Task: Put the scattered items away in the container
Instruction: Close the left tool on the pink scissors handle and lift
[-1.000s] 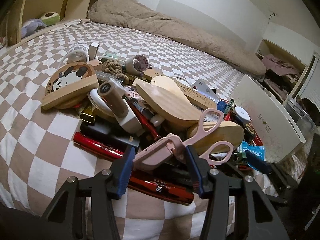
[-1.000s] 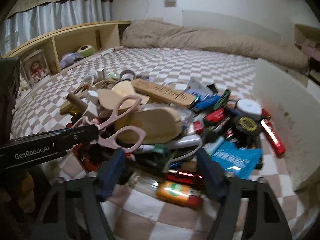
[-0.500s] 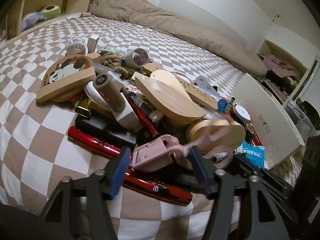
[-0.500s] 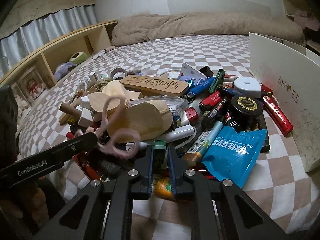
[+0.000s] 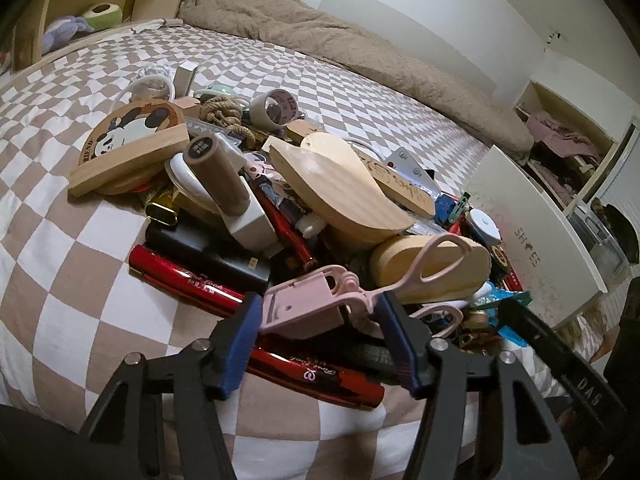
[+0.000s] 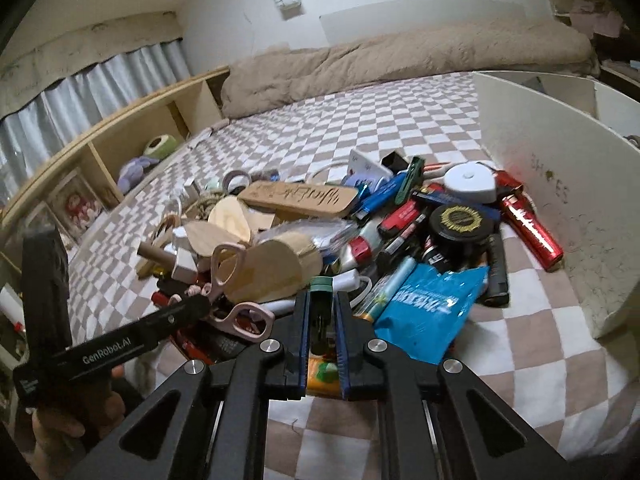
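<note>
Dim, warm indoor light, seemingly from overhead; no lamp in view. Both fisheye views have black vignetted corners, and straight lines bow hard toward the rims: the white container wall (image 6: 560, 208) curves, and the checks of the bedsheet (image 5: 60, 208) stretch and bend. Shadows soft and short under the piled clutter. Small specular glints on the red glossy tube (image 5: 188, 280) and on the red tube (image 6: 532, 228) beside the container. Centre of the left view fairly sharp; right view softer and grainy, far blanket (image 6: 400, 60) smeared. Pale bluish daylight through the curtains (image 6: 80, 92), muted.
</note>
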